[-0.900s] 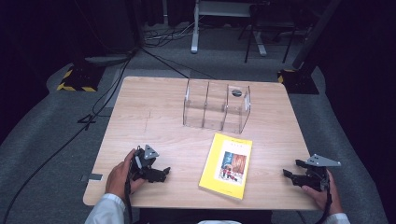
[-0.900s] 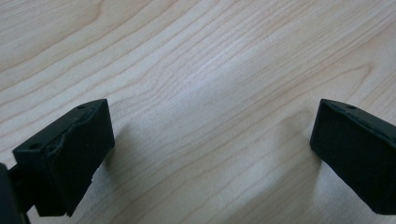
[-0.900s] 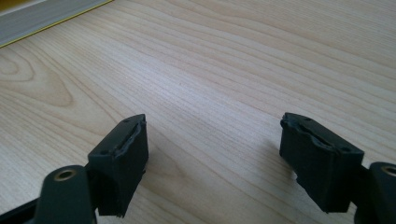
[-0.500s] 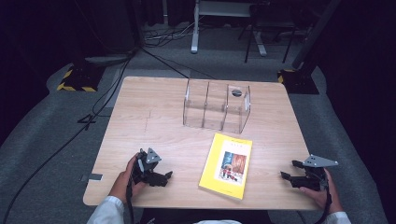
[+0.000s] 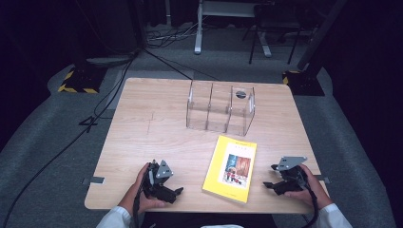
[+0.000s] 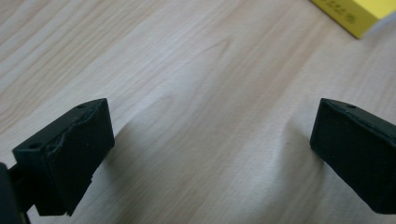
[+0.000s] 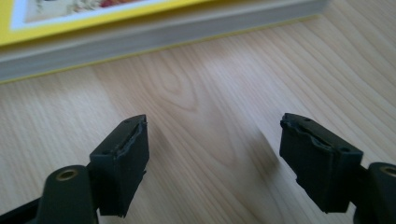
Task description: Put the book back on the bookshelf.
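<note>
High view — book between claws

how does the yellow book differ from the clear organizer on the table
The yellow book lies flat near the table's front edge, between the two tools; the clear organizer stands upright farther back. The book is opaque, with a picture on its cover; the organizer is see-through, split into three compartments. The book is a closed solid block, the organizer open-topped and holding nothing that can be made out. Both rest on the table, untouched.
</note>
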`<state>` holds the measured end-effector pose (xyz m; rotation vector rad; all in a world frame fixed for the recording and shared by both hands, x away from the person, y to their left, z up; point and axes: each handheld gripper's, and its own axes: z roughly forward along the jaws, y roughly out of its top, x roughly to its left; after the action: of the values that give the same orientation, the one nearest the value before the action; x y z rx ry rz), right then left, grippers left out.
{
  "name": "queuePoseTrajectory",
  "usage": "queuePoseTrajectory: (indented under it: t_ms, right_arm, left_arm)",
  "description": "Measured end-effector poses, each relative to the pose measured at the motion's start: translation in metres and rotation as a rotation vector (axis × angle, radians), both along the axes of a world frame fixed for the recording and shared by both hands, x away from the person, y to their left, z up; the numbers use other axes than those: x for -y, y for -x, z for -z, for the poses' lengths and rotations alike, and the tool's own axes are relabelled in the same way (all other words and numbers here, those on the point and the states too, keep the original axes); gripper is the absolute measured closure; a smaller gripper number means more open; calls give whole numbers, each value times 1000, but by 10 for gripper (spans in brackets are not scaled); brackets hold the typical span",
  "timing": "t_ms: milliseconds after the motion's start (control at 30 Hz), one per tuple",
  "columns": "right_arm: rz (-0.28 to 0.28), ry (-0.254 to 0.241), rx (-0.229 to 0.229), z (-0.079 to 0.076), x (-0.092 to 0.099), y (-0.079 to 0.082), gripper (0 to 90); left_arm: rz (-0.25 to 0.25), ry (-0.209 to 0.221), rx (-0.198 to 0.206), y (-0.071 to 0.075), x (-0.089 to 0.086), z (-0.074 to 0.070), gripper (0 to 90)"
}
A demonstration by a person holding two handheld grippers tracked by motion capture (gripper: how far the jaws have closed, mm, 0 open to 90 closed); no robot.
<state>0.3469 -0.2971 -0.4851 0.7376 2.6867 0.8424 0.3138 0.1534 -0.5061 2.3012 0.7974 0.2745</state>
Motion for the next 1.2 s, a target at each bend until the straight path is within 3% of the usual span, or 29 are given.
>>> queuePoseTrajectory:
  t_ms: [133, 267, 500, 700, 1033, 1200]
  right_arm:
    - [-44, 38, -43, -3, -19, -6, 242]
    - [-82, 88, -120, -6, -35, -12, 235]
    - [-130, 189, -173, -10, -54, -13, 202]
    - [-165, 202, -171, -9, -62, -11, 169]
    - [-191, 158, -145, -7, -66, -5, 151]
    - [-269, 177, -141, -7, -72, 3, 145]
  left_arm:
    - [30, -5, -1, -1, 7, 0, 2]
    - [50, -6, 1, -2, 13, 0, 2]
    - [62, -2, 2, -2, 17, 0, 3]
    - [67, -3, 0, -2, 22, 0, 3]
    - [83, -5, 3, -3, 30, 0, 2]
    - [93, 1, 3, -3, 36, 0, 3]
